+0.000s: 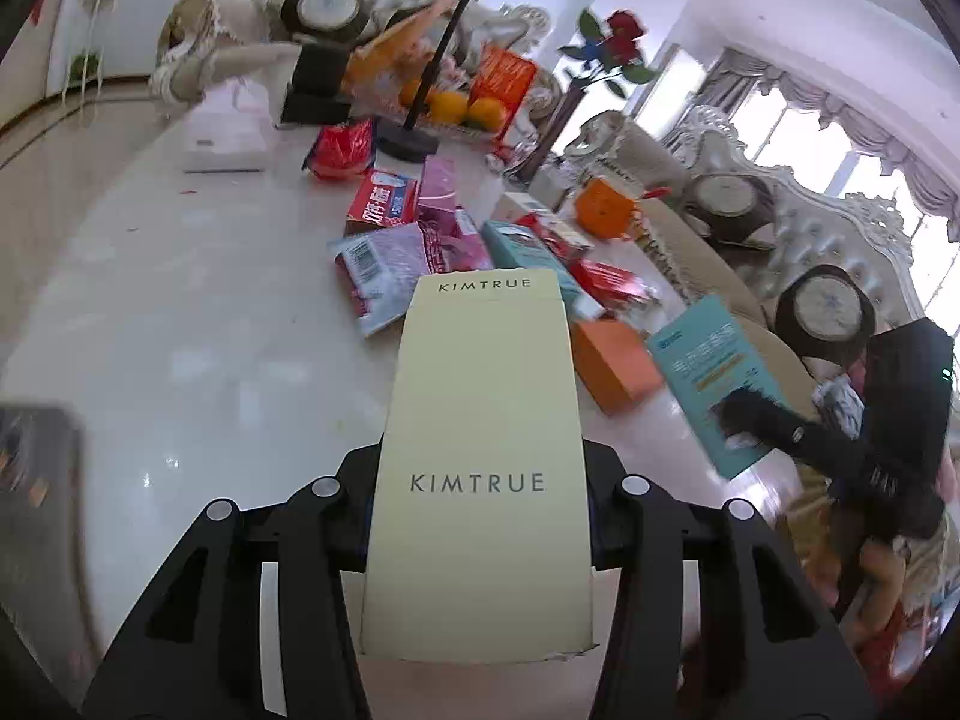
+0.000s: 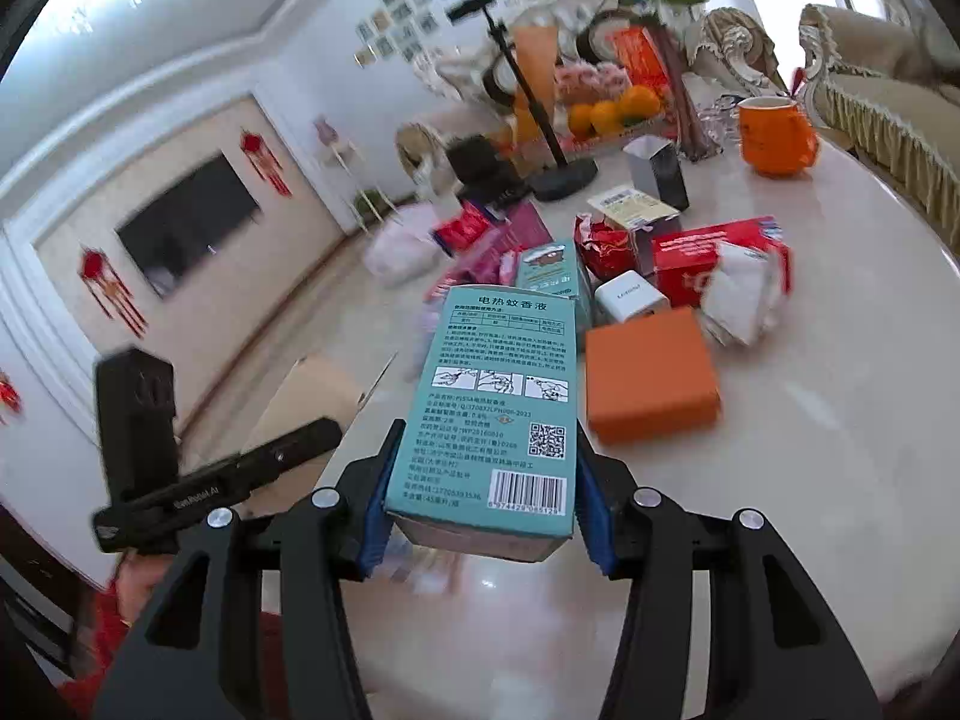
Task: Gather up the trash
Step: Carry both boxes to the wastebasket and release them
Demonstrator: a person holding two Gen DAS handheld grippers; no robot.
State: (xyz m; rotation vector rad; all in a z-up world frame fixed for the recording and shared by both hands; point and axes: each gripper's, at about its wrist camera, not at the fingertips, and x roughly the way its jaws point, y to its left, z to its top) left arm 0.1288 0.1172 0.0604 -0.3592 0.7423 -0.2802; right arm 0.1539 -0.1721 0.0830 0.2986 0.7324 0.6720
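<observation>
Left gripper [image 1: 480, 516]: fingers closed against the two long sides of a pale yellow box [image 1: 480, 468], which stands lengthwise along the fingers and points forward. Held clear of the table [image 1: 180, 312], judged ready for carrying off as trash. The near end of the box runs below the fingers; whether it is open or crushed there cannot be told.

Right gripper [image 2: 480, 504]: blue pads [image 2: 377, 516] pressed on either side of a teal box [image 2: 492, 408], printed back face up, barcode nearest the camera. Gripped near its near end (likely so the long body sticks out ahead and stays visible). Its underside is hidden.

Ahead of the right gripper, on the table: orange box [image 2: 651, 378] just to the right of the teal box; white cube [image 2: 630, 300] and a second teal box [image 2: 549, 270] beyond; a red carton with crumpled white paper [image 2: 720, 270] further right. All remaining trash, by judgement.

Further out: orange mug [image 2: 777, 135], oranges [image 2: 606, 111], a black stand [image 2: 561, 177].

Left of the right gripper, below table level: brown cardboard box [image 2: 312, 408], possibly the collecting bin; its inside is not visible and it is blurred.

Left-gripper view: heap of red, pink and teal wrappers [image 1: 420, 240] ahead, labels mostly unreadable. A dark blurred object at the left edge cannot be identified.
</observation>
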